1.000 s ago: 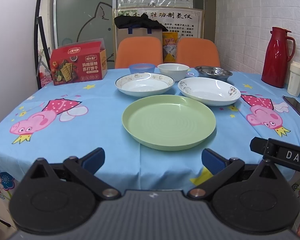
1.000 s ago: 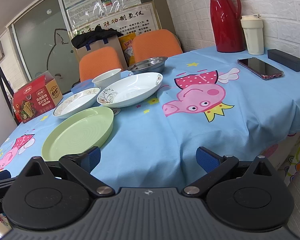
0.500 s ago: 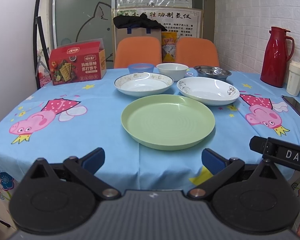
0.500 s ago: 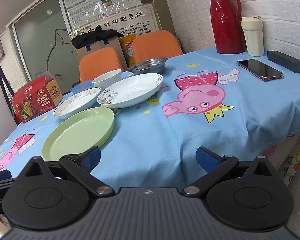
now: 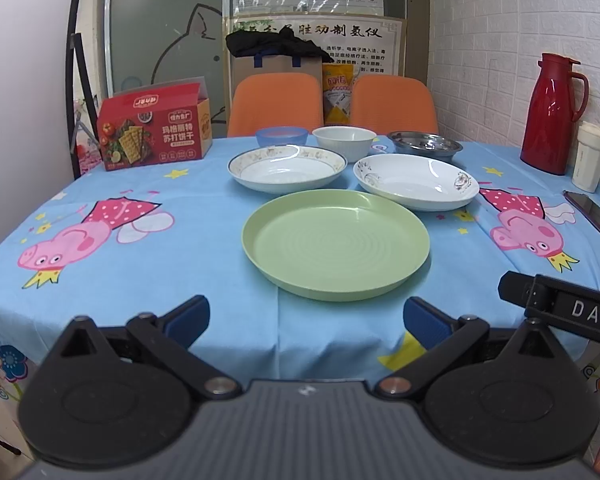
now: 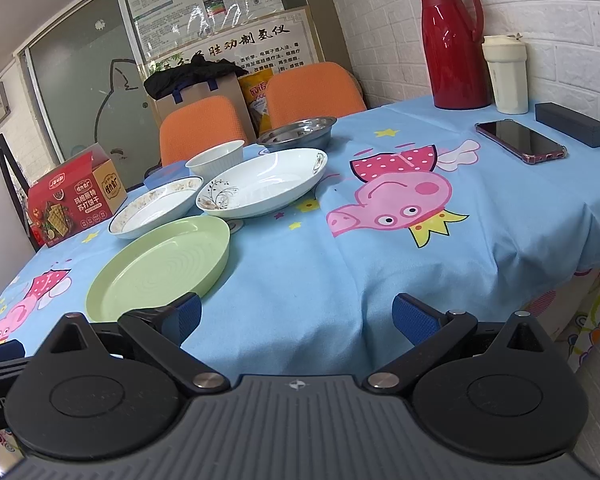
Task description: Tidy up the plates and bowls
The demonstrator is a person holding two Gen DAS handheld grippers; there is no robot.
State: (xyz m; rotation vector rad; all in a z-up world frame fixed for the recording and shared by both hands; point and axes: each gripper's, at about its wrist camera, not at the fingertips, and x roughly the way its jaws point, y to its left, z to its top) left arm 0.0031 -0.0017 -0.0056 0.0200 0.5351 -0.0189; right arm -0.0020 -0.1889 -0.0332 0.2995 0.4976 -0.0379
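Note:
A green plate [image 5: 336, 243] lies nearest on the blue tablecloth; it also shows in the right wrist view [image 6: 160, 266]. Behind it are a gold-rimmed white plate [image 5: 287, 168] and a flower-patterned white plate [image 5: 416, 181]. Further back stand a blue bowl [image 5: 281, 136], a white bowl [image 5: 344, 143] and a steel bowl [image 5: 425, 145]. My left gripper [image 5: 306, 322] is open and empty, just short of the green plate's near rim. My right gripper [image 6: 296, 318] is open and empty at the table's front edge, right of the green plate.
A red cracker box [image 5: 154, 131] stands at the back left. A red thermos [image 6: 452, 42], a white cup [image 6: 507, 74], a phone [image 6: 520, 141] and a dark case [image 6: 571, 124] sit on the right side. Two orange chairs [image 5: 276, 102] stand behind the table.

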